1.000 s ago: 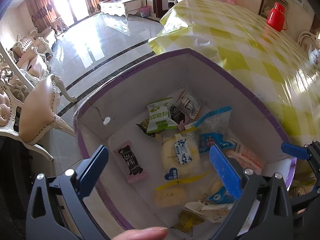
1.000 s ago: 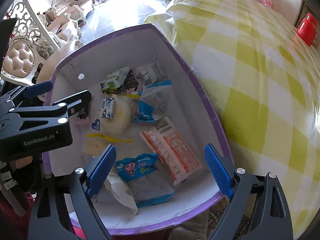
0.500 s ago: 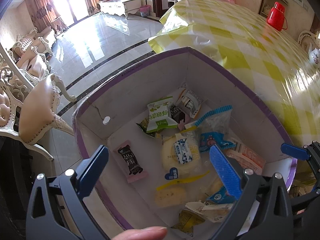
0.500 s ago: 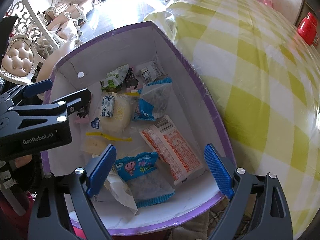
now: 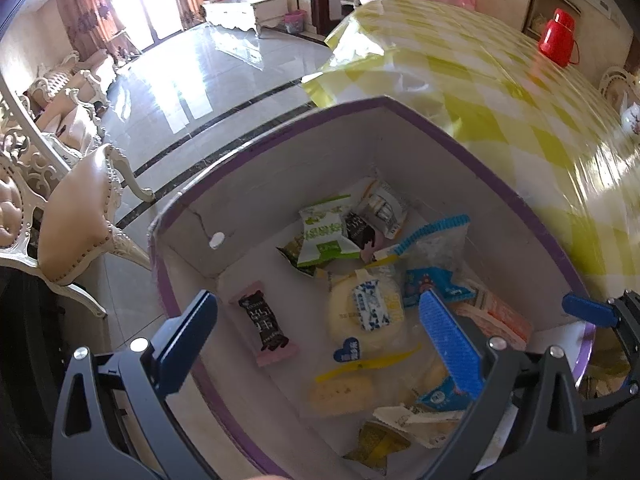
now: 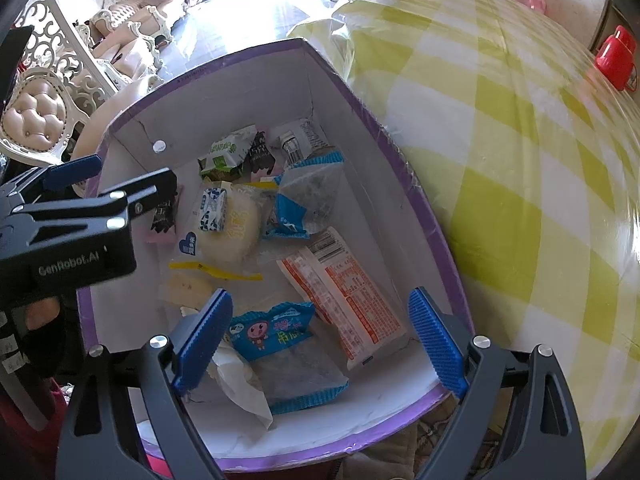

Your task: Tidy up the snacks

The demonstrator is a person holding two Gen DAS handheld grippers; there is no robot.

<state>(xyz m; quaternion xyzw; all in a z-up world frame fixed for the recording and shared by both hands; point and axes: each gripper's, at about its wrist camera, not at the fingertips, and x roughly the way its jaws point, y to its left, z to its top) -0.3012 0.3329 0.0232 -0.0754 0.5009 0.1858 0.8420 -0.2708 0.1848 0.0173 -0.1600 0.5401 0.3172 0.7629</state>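
A purple-rimmed white box (image 5: 480,162) (image 6: 360,104) holds several wrapped snacks: a green-and-white packet (image 5: 324,234) (image 6: 226,152), a pink-and-black bar (image 5: 264,322), a round yellow bun (image 5: 364,312) (image 6: 234,226), blue-edged clear packets (image 5: 436,242) (image 6: 276,334) and an orange-and-white packet (image 6: 344,292). My left gripper (image 5: 316,340) is open and empty above the box's near left side; it also shows in the right wrist view (image 6: 120,178). My right gripper (image 6: 316,338) is open and empty above the box's near end.
The box stands beside a table with a yellow-and-white checked cloth (image 5: 520,92) (image 6: 500,140). A red flask (image 5: 558,42) (image 6: 616,58) stands at its far side. Cream upholstered chairs (image 5: 76,216) stand left of the box on a glossy floor (image 5: 192,80).
Both views have shifted slightly and the box sits a little differently in them. Both grippers stay open and empty.
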